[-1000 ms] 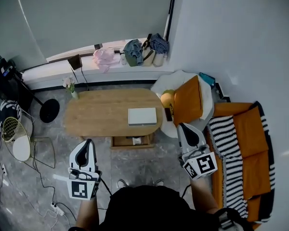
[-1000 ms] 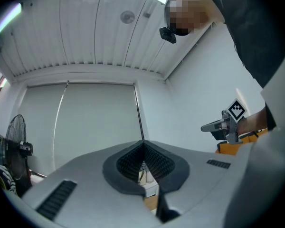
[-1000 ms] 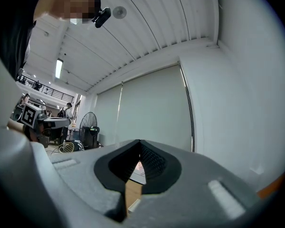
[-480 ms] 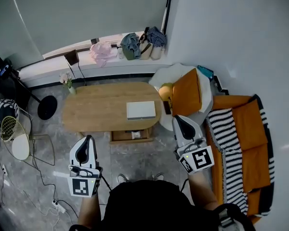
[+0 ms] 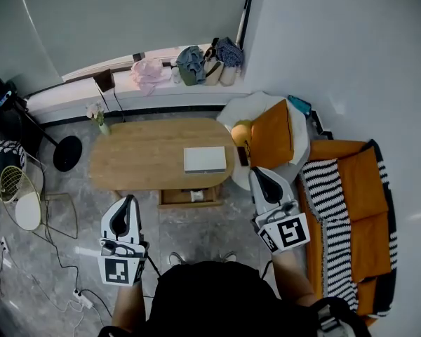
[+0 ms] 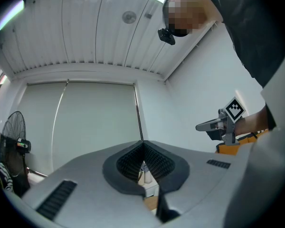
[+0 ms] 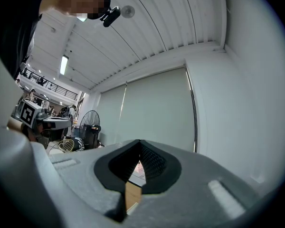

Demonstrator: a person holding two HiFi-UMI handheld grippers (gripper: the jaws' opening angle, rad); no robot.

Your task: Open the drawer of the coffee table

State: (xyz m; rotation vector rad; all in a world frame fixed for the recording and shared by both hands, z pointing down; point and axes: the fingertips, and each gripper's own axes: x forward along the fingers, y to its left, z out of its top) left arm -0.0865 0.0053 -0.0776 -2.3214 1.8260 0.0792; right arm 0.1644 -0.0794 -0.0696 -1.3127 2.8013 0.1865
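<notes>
Left gripper [image 5: 129, 203] and right gripper [image 5: 258, 177] both closed, empty, near but clear of the coffee table [image 5: 126, 167]; beyond, its drawer [image 5: 189, 196] juts from under the near edge, apparently part open, fuller pull possibly left.

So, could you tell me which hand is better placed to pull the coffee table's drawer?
Probably the left. The left tongs sit level with the front of the drawer, just beside it. The right tongs are further along, by the end of the coffee table and the orange cushion. Both are shut and empty.
</notes>
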